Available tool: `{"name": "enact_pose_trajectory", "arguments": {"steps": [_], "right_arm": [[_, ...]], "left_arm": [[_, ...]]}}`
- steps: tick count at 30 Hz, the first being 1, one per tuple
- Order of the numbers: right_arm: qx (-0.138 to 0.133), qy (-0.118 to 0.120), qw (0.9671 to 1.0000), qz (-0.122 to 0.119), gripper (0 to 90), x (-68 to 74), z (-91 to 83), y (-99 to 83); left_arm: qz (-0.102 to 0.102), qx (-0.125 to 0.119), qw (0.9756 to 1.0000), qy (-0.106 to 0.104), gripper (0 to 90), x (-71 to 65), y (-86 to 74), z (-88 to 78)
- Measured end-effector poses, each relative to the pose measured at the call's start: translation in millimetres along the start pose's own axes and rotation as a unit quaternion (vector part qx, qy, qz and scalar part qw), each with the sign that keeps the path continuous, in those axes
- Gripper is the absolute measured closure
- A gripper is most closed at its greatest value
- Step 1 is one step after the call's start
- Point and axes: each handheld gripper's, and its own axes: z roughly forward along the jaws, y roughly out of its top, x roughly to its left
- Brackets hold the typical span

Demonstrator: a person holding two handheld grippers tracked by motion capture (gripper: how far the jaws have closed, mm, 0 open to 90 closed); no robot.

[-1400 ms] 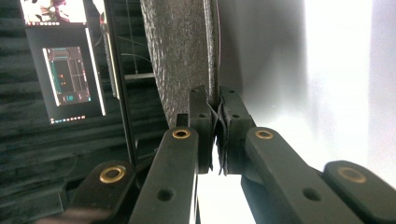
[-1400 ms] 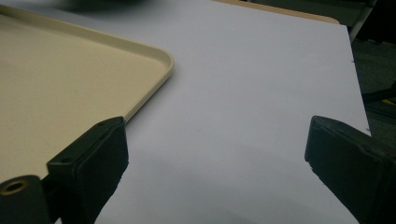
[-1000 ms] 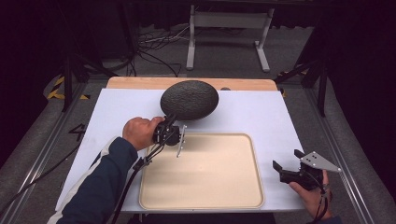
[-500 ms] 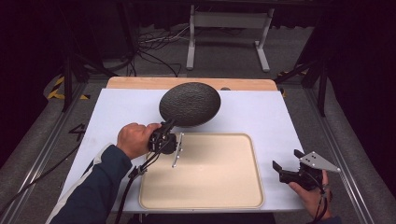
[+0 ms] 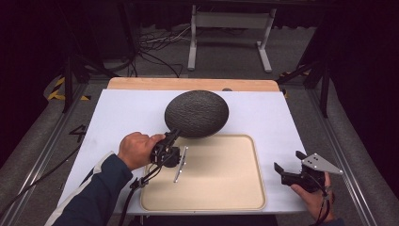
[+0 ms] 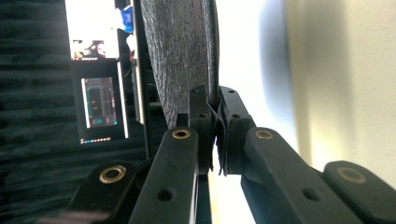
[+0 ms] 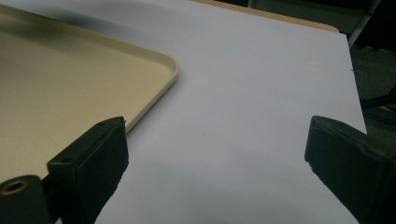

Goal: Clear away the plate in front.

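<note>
Over the tray's (image 5: 244, 197) far-left corner, the left gripper (image 5: 170, 140) clamped the rim of the dark round mat (image 5: 196, 113), held aloft.
The right gripper (image 5: 288, 170) stood released beside the tray's right edge; bare white table sheet (image 5: 127, 108) lay around.

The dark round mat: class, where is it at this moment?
In the high view the dark round mat hangs mid-table, over the tray's far edge, gripped at its rim by the left hand-held gripper.

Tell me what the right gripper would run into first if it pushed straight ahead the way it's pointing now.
Probably nothing soon: the right gripper, its fingers wide open, points over bare white table cover. The beige tray lies off to one side of that line, and beyond is the table's far edge. Depth is hard to judge.
</note>
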Motion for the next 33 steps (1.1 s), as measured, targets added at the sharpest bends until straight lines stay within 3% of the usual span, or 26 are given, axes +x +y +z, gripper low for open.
{"name": "enact_pose_trajectory", "arguments": {"steps": [4,13,17,24,26,33], "right_arm": [[-0.001,0.001,1.0,0.0,6.6,0.2,-0.1,0.1],[-0.001,0.005,1.0,0.0,6.7,1.0,-0.4,0.6],[-0.001,0.006,1.0,0.0,6.7,1.2,-0.5,0.8],[-0.002,0.01,0.9999,0.0,6.7,1.6,-1.2,1.8],[-0.002,0.01,0.9999,0.002,6.7,1.2,-1.2,1.3],[-0.002,0.01,0.9999,-0.001,6.7,1.7,-0.9,1.5]], "left_arm": [[-0.016,-0.017,0.9997,-0.011,85.8,-6.4,2.6,-10.4],[0.009,-0.042,0.999,-0.012,85.2,-22.0,13.8,-34.2],[0.018,-0.058,0.9979,-0.022,85.0,-28.6,18.2,-43.7],[0.026,-0.062,0.9972,-0.033,85.0,-34.1,21.3,-52.6],[0.016,-0.062,0.9972,-0.039,84.9,-38.7,21.2,-55.5],[0.028,-0.073,0.9959,-0.045,84.5,-48.4,25.6,-60.7]]}}
